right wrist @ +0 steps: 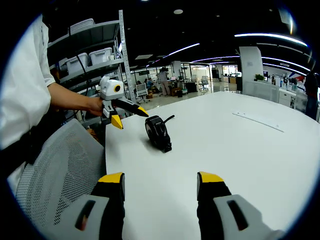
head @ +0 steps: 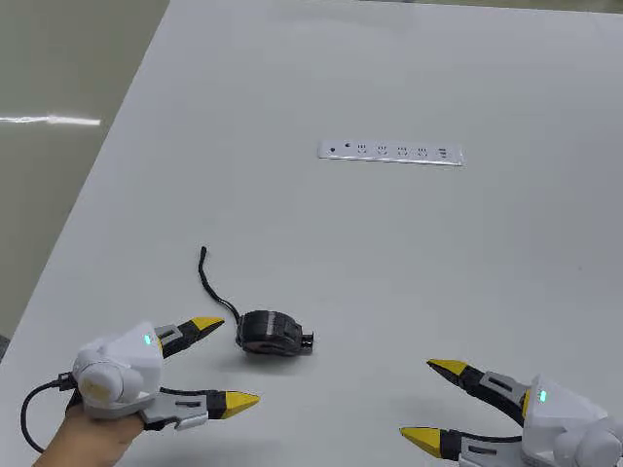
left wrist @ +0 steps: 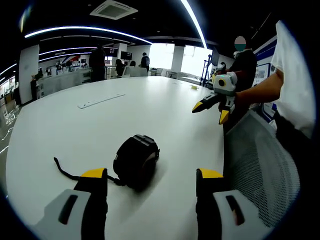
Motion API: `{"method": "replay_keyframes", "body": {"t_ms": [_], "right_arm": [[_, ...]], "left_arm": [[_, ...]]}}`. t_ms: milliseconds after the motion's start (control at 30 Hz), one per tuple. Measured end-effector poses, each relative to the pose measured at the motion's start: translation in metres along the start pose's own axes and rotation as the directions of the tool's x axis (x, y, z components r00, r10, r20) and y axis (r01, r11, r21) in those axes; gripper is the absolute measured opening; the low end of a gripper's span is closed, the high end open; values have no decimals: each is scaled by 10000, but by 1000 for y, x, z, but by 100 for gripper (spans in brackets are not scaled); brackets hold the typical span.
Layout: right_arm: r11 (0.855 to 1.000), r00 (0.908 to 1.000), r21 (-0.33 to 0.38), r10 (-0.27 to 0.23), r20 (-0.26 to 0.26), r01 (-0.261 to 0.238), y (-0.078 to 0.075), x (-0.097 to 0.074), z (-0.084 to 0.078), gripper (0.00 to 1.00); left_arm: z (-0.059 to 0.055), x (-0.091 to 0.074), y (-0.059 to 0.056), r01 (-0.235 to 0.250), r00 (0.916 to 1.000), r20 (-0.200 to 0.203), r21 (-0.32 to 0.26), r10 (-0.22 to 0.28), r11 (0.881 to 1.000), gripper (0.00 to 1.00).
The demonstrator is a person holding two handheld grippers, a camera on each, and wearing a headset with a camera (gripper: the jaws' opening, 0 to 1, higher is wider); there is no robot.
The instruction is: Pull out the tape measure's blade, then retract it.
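Observation:
A black tape measure (head: 272, 333) lies on the white table (head: 389, 243), with a black wrist cord (head: 209, 282) trailing to the upper left; its blade is wound in. In the left gripper view the tape measure (left wrist: 136, 160) sits just ahead of the jaws; in the right gripper view the tape measure (right wrist: 158, 131) lies farther off. My left gripper (head: 222, 362) is open, its yellow tips just left of the case, not touching. My right gripper (head: 433, 401) stands open with nothing between its jaws, well to the right of the case.
A white power strip (head: 390, 153) lies flat farther back on the table. The table's left edge (head: 88, 195) runs diagonally past the floor. A mesh chair back (right wrist: 55, 165) stands at the near side. People and shelves are in the background.

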State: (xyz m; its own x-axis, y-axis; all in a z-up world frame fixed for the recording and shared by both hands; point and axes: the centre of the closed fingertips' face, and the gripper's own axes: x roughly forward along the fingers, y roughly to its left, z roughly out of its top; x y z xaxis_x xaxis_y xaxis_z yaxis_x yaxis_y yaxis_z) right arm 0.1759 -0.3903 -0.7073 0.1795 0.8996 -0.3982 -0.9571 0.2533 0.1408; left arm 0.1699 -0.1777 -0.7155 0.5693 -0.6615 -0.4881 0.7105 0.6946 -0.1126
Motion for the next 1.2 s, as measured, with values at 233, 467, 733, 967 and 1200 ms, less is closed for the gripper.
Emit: {"method": "replay_keyframes", "body": {"t_ms": [233, 467, 733, 967, 1200], "right_arm": [[9996, 9997, -83, 253, -73, -254, -1, 8, 0, 58], [9987, 9987, -139, 478, -167, -481, -2, 13, 1, 57], [9980, 9979, -239, 575, -312, -583, -8, 18, -2, 56], [9969, 9963, -274, 731, -460, -744, -8, 23, -5, 55], [9955, 9947, -368, 856, -574, -878, -12, 28, -6, 54]], "left_arm": [[-3, 4, 6, 124, 9997, -211, 182, -120, 9998, 67], [-5, 9, 13, 389, 9979, -542, 428, -366, 9983, 65], [-5, 13, 19, 681, 9948, -806, 824, -615, 9943, 63], [-5, 21, 22, 994, 9902, -1092, 1160, -868, 9883, 61], [-8, 29, 25, 1353, 9822, -1504, 1530, -1123, 9789, 59]]}}
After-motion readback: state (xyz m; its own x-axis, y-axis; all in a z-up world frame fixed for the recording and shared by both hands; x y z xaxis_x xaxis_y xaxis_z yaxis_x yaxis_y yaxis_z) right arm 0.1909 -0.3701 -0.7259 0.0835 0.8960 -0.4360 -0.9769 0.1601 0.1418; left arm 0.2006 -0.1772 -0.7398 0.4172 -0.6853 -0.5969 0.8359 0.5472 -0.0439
